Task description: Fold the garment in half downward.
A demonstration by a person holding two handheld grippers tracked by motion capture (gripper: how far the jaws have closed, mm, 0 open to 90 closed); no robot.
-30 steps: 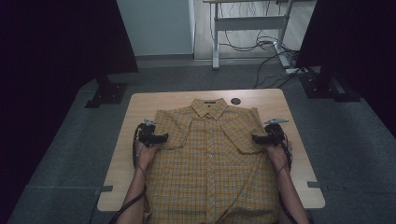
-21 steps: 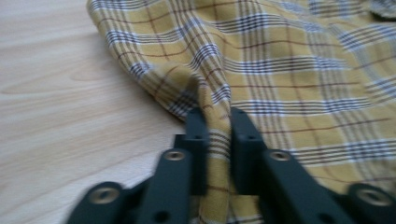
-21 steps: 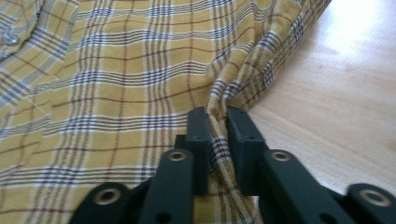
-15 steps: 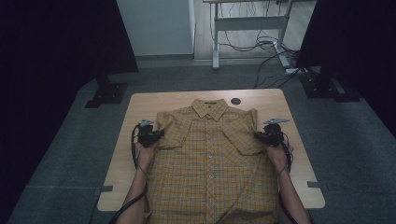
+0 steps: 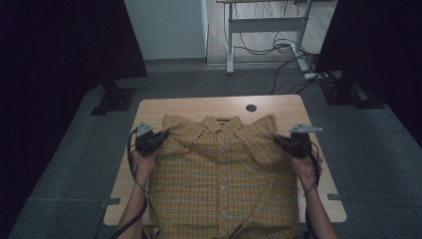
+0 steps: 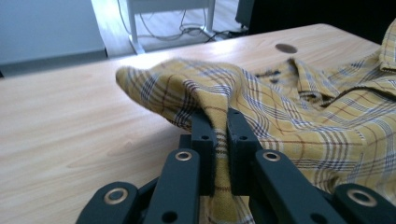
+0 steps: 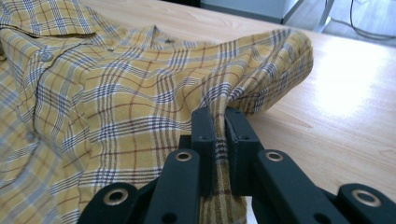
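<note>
A yellow plaid button-up shirt [image 5: 224,174] lies front up on the wooden table [image 5: 199,107], its collar toward the far edge and its hem hanging past the near edge. The left gripper [image 5: 158,138] is clamped on a fold of cloth at the shirt's left shoulder, near the table's left edge. The right gripper [image 5: 281,141] is clamped on a fold at the right shoulder, near the right edge, and both pinched folds stand raised off the tabletop.

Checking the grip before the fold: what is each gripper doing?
Left gripper: shut on the shirt.
Right gripper: shut on the shirt.
</note>
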